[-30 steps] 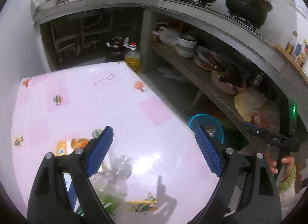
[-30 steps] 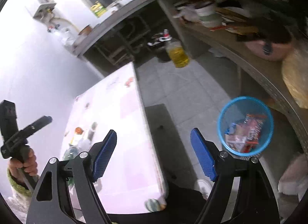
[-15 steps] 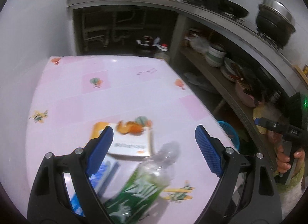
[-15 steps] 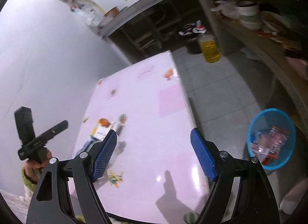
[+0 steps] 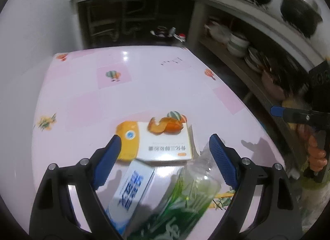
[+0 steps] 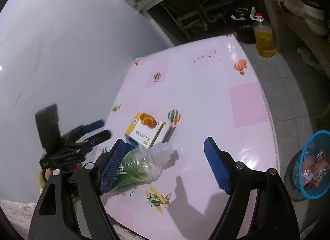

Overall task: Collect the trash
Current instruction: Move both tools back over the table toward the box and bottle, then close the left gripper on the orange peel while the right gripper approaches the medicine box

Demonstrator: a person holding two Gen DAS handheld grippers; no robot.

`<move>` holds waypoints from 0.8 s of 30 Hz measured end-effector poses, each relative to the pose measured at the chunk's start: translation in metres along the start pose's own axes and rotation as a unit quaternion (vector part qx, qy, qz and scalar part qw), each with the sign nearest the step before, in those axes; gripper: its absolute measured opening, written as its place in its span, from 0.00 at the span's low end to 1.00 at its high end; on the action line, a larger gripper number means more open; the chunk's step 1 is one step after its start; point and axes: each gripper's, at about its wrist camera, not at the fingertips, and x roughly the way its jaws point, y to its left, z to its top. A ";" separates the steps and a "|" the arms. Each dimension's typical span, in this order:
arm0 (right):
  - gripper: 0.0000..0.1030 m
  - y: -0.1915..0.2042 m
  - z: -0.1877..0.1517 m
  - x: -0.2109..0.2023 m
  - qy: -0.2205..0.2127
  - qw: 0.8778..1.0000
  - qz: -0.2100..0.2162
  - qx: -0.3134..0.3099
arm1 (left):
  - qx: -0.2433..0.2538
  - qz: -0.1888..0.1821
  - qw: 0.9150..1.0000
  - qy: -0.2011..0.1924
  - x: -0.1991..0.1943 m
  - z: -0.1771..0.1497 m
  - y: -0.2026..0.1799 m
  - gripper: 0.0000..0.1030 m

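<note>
Moved in over the pink table (image 5: 144,79) since a second ago: left gripper (image 5: 165,153) now above the trash pile, no longer over the table's bare near edge. Swung away from the floor and the blue basket (image 6: 309,157), right gripper (image 6: 165,163) now facing the table too.

Left gripper released, blue pads wide apart, nothing between them pressed. Directly under it: white and orange carton (image 5: 165,147), flat, with a piece of orange peel (image 5: 165,125) on its top. Touching the carton on the near side: blue and white box (image 5: 132,188), partly under the carton's edge. Just beside, to the right: crushed clear bottle with green label (image 5: 185,194), lying on its side, neck toward the carton, close to the right pad.

Right gripper also released, jaws wide, holding nothing. In its view, left pad (image 6: 112,165) in front of the bottle (image 6: 144,163) and covering part of it; whether touching, cannot tell. Carton (image 6: 146,132) behind the bottle, peel (image 6: 147,120) on it.

Further out: basket on the grey floor right of the table, well apart from the pile, with wrappers (image 6: 313,167) inside. Oil jug (image 6: 264,37) and dark jar (image 6: 244,25) on the floor beyond the far table edge. Shelf with bowls (image 5: 237,43) and counter with black pot (image 5: 299,13) to the right.
</note>
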 end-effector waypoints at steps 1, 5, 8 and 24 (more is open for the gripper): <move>0.74 0.001 0.000 0.002 0.001 1.000 -0.001 0.001 | 0.007 -0.002 1.000 0.004 0.006 0.003 -0.003 0.80; 0.74 -0.001 -0.003 0.003 0.006 1.000 -0.007 0.009 | 0.045 0.010 0.999 0.019 0.036 0.014 -0.009 0.75; 0.74 -0.006 -0.001 0.004 0.009 1.000 -0.013 0.014 | 0.083 0.025 0.996 0.031 0.052 0.015 -0.018 0.64; 0.75 -0.014 -0.002 0.022 0.023 0.999 -0.003 0.025 | 0.143 0.020 0.987 0.077 0.082 0.012 -0.028 0.20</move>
